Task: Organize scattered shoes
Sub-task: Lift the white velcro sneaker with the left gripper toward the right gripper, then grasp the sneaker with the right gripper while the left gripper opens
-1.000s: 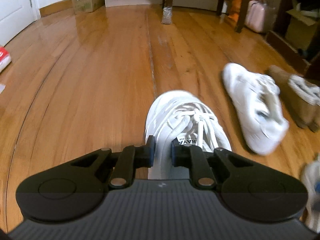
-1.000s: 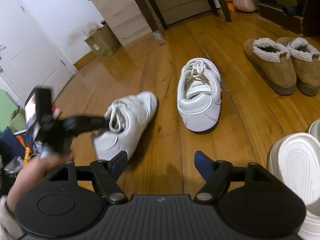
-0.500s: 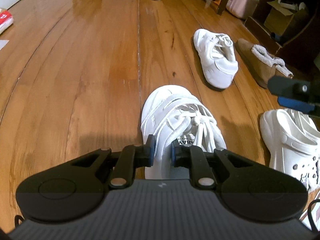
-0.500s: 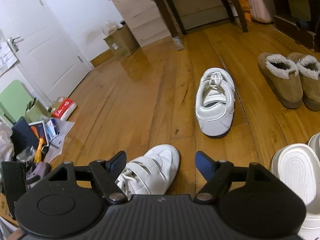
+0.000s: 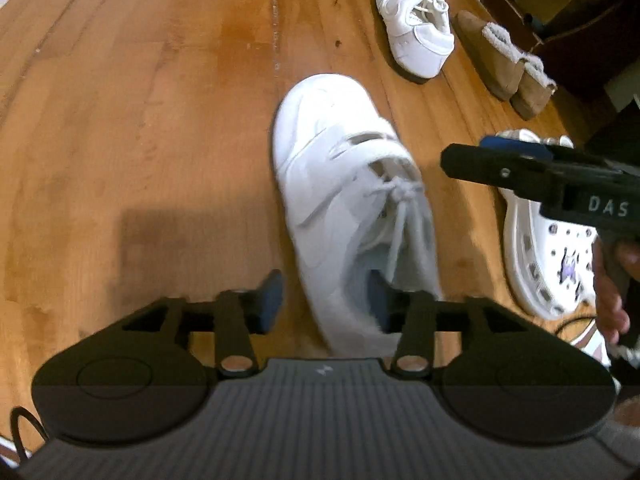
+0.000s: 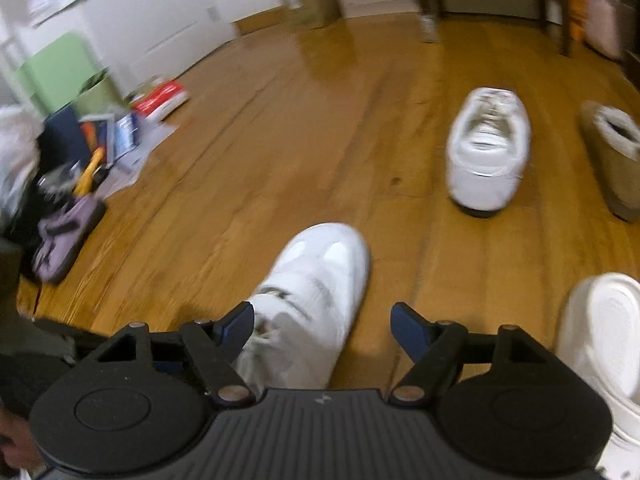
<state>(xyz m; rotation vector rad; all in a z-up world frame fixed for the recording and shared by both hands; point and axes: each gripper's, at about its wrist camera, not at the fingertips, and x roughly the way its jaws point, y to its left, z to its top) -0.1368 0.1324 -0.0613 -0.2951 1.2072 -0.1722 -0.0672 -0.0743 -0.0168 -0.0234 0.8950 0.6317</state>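
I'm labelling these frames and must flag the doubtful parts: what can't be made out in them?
- Near white sneaker: heel hidden behind the left gripper body in the left wrist view; motion-blurred in both views.
- White clog: partly covered by the right gripper in the left wrist view; cut by the frame edge in the right wrist view.
- Tan slipper: cut by the right edge, blurred.
- Clutter by the wall: too blurred to identify.

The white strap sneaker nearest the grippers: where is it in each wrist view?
Left wrist: white strap sneaker centre frame, heel at the open left gripper.
Right wrist: same sneaker bottom centre, toe pointing away, at the open right gripper.
Shared landmark: second white sneaker farther off, up and right.
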